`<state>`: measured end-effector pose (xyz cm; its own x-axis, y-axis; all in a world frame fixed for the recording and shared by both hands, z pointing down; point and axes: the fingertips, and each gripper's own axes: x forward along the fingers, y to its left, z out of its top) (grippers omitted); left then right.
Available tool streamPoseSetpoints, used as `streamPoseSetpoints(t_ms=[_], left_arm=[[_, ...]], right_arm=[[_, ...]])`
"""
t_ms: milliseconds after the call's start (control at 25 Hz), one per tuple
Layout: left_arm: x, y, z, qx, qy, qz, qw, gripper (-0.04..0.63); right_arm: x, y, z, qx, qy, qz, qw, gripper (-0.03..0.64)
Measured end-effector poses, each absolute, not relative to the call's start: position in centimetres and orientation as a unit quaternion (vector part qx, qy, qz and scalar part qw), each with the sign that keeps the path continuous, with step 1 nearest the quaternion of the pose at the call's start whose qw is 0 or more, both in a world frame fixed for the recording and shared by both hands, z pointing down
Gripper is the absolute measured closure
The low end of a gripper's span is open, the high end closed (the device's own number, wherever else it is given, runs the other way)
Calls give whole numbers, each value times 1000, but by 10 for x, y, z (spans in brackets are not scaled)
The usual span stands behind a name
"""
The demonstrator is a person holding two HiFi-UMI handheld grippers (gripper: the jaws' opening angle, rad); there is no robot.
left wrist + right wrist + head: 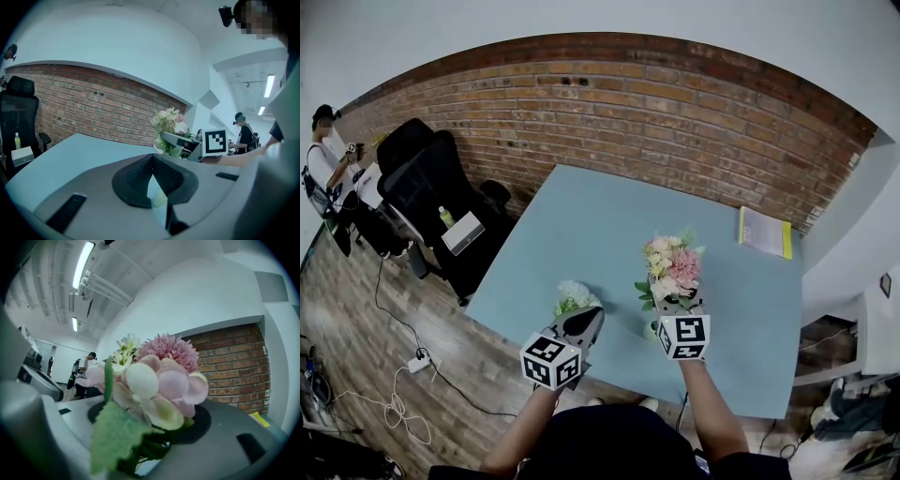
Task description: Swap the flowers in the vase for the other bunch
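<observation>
A pink and cream bunch stands upright in my right gripper, which is shut on its stems. In the right gripper view the blooms fill the space between the jaws and hide the stems. Just left of that gripper's marker cube a small pale vase stands on the light blue table. A white bunch lies at the tip of my left gripper, partly beneath it. That gripper is shut with nothing between its pads. I see a pale bit of bloom below through the slit.
A booklet with a yellow edge lies at the table's far right. Black office chairs and a box stand off the table's left side, before the brick wall. A person stands far left. Cables lie on the floor.
</observation>
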<state>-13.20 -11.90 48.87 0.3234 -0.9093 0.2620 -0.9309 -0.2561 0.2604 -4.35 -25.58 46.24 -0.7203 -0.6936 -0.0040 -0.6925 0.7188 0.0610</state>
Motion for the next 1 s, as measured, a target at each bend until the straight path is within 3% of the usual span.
streamPoseSetpoints(t_ms=[680,1000], left_arm=[[-126,-116,492,797,-573,29,191,586],[-129,-114,494,797,-571,28,196,586]], right_arm=[[-38,-241,516,371,-928,19,42,336],[-43,-238,539,358,-929,63,65,238]])
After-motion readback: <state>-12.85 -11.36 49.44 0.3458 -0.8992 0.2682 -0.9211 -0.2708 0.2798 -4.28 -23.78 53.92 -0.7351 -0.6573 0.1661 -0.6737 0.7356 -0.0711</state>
